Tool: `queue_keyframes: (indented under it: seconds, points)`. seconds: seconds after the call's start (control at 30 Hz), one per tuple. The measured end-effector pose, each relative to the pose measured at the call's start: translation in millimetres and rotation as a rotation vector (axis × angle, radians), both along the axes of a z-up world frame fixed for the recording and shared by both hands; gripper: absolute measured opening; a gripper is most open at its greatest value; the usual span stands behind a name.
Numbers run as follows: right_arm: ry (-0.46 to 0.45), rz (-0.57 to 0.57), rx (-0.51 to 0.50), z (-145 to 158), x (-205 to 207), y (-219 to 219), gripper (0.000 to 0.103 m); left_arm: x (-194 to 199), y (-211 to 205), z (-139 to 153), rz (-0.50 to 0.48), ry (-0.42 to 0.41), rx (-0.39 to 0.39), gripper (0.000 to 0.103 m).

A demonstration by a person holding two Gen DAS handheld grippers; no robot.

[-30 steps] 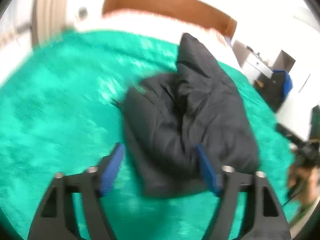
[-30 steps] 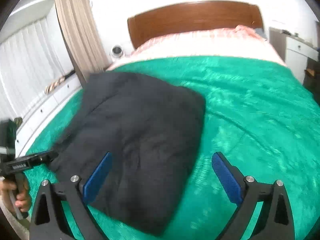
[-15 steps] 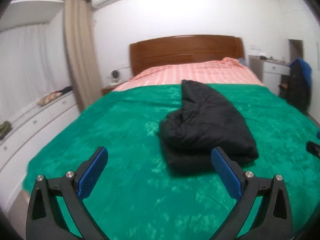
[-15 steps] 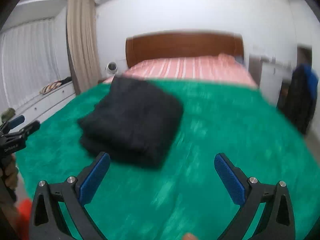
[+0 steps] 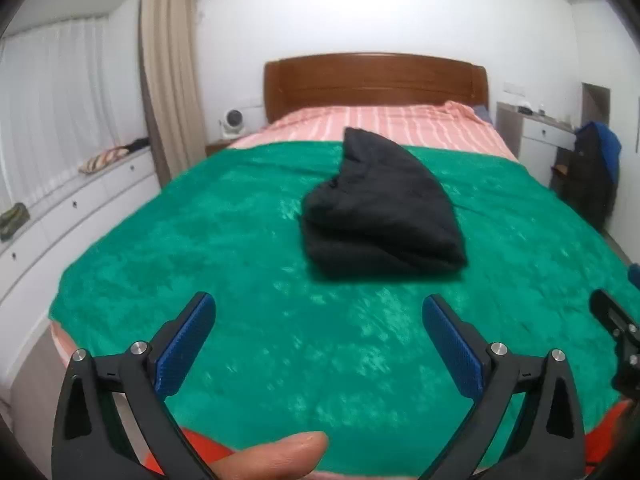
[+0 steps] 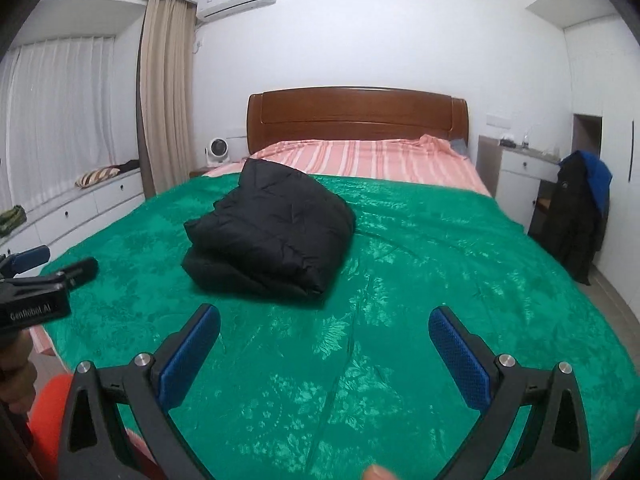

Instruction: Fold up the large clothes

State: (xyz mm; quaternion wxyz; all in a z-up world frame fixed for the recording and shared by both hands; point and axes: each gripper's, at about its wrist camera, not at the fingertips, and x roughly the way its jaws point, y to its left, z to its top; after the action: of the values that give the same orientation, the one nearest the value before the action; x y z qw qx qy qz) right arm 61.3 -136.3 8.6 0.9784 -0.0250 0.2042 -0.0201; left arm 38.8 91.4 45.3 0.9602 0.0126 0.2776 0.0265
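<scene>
A black padded jacket [image 5: 384,216] lies folded in a compact bundle on the green blanket [image 5: 240,280] in the middle of the bed; it also shows in the right wrist view [image 6: 272,236]. My left gripper [image 5: 318,344] is open and empty, held back near the foot of the bed, well short of the jacket. My right gripper [image 6: 324,352] is open and empty, also near the foot of the bed, with the jacket ahead to its left. The left gripper shows at the left edge of the right wrist view [image 6: 36,280].
A wooden headboard [image 6: 356,120] and striped pink sheet [image 6: 360,160] lie beyond the blanket. White drawers [image 6: 80,208] run along the left wall. A chair with dark clothes [image 6: 576,208] and a white desk [image 6: 524,176] stand at the right.
Both grippers have pulled back from the folded jacket toward the foot of the bed and risen. The jacket stays on the blanket.
</scene>
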Motion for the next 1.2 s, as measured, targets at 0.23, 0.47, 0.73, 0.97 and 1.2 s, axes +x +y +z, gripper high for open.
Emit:
queue_keyframes:
  seconds: [0.23, 0.47, 0.73, 0.97, 1.2]
  points:
    - [0.057, 0.012, 0.016, -6.0, -14.4, 3.9, 0.103, -7.4, -10.3, -10.1, -0.018, 0.057, 0.026, 0.103]
    - [0.102, 0.008, -0.006, -7.7, -14.3, 12.5, 0.103, -7.4, -17.8, -20.8, -0.033, 0.101, 0.035, 0.103]
    - [0.149, 0.014, 0.029, -10.1, -13.9, 11.7, 0.103, -2.7, -23.7, -29.2, -0.045, 0.129, 0.041, 0.103]
    - [0.191, 0.006, 0.026, -15.6, -9.5, 10.8, 0.103, -1.7, -26.5, -33.5, -0.052, 0.140, 0.045, 0.103]
    - [0.239, 0.012, 0.039, -23.2, -6.1, 14.6, 0.103, -3.7, -21.7, -36.0, -0.056, 0.160, 0.040, 0.103]
